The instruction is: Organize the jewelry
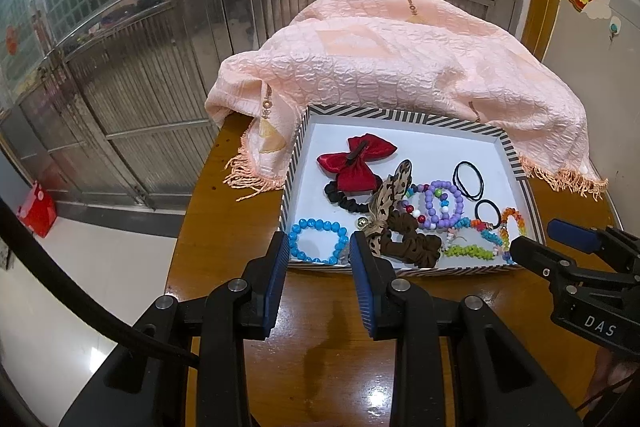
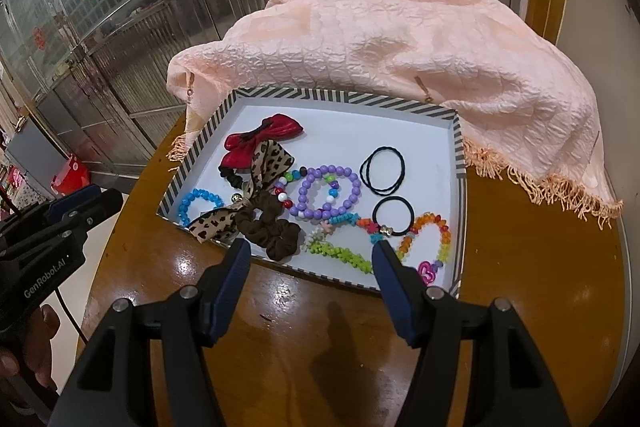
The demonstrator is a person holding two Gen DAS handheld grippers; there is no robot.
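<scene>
On the wooden counter (image 1: 224, 211) sits a striped tray (image 2: 460, 163) holding all the jewelry and hair pieces: a red bow (image 2: 260, 141) at the far left, a leopard ribbon (image 2: 268, 163) over a brown scrunchie (image 2: 276, 227), a blue bead bracelet (image 1: 318, 241) at the near left corner, a purple bead bracelet (image 2: 328, 193) in the middle, thin black hair ties (image 2: 382, 171) to the right, and a rainbow bead bracelet (image 2: 430, 233) with a green bead strand (image 2: 344, 255) along the near edge. A pink shawl (image 1: 400, 67) is heaped just behind the tray.

Both tongs stand apart and empty, the left tongs (image 1: 320, 243) at the tray's near left edge over the blue bracelet, the right tongs (image 2: 312, 253) at the near edge by the green strand.

The pieces lie gathered yet tangled, which fits a tray awaiting sorting or one just filled. If a piece is to be lifted, I judge a lone one safest: pinch a single bead run, not the ribbon, scrunchie and beads where they overlap, and rise slowly so that neighbours do not trail along.
</scene>
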